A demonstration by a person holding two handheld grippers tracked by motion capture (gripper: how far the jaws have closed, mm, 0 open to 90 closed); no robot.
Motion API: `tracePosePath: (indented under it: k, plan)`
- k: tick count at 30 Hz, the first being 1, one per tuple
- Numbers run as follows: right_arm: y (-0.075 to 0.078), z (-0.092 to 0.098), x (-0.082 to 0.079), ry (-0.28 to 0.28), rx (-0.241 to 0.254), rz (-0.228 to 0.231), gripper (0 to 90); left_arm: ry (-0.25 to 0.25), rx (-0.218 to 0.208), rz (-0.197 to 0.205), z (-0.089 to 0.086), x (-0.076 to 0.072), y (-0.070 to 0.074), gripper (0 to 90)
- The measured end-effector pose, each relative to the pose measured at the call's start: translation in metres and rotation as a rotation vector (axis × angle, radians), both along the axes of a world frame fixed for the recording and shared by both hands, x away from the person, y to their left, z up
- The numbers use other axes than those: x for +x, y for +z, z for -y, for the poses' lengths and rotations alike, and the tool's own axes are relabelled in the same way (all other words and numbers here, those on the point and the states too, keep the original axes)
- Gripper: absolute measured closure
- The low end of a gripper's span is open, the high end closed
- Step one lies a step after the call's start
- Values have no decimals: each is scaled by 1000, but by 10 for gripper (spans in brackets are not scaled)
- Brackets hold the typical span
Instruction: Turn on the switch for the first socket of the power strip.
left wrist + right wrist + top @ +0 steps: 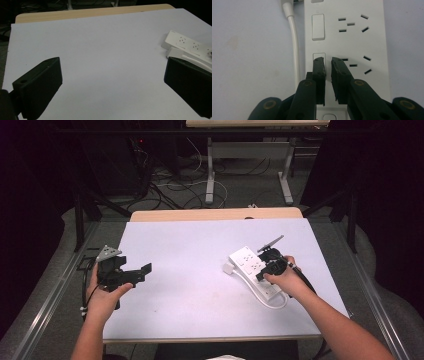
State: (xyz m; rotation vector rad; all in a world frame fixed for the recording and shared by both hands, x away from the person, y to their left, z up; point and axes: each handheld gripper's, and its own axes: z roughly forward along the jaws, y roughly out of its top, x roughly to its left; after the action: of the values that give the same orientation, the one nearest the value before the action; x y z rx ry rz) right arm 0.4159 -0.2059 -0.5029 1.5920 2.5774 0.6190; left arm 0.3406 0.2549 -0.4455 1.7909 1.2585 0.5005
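Power strip [352,37] under lowered right claw [327,60]

White-covered table [200,270], bearing white power strip [248,261] with cable [265,299], directly beneath right gripper [265,266].

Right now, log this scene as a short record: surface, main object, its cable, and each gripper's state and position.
surface: pale lilac sheet over a wooden table
main object: white plastic power strip with rocker switches, lying flat at the sheet's right
cable: white cord running alongside the strip
left gripper: jaws wide apart, holding nothing, at the sheet's left edge
right gripper: jaws nearly closed, tips over a rocker switch; contact cannot be told
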Motion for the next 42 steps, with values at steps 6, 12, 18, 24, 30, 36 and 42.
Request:
tracePosePath:
  k: [6, 12, 18, 24, 30, 36, 42]
  plan:
    - [-2, 0, 0, 3, 3, -12, 821, -3, 7, -6, 0, 0, 0, 18]
    - [-2, -2, 0, 3, 16, -18, 847, 0, 2, -2, 0, 0, -1, 18]
    - [-3, -1, 1, -1, 26, -16, 847, -1, 7, -8, 0, 0, 0, 18]
    - [-4, -1, 1, -10, 38, -8, 847, 1, 3, -3, 0, 0, -1, 18]
    - [-2, -1, 1, -1, 8, -34, 851, -3, 10, -10, 0, 0, 0, 18]
    - [-5, 2, 0, -26, 51, -11, 868, 0, 4, -1, 0, 0, 0, 18]
    - [-4, 4, -1, -20, 34, -16, 892, -2, 8, -5, 0, 0, 0, 18]
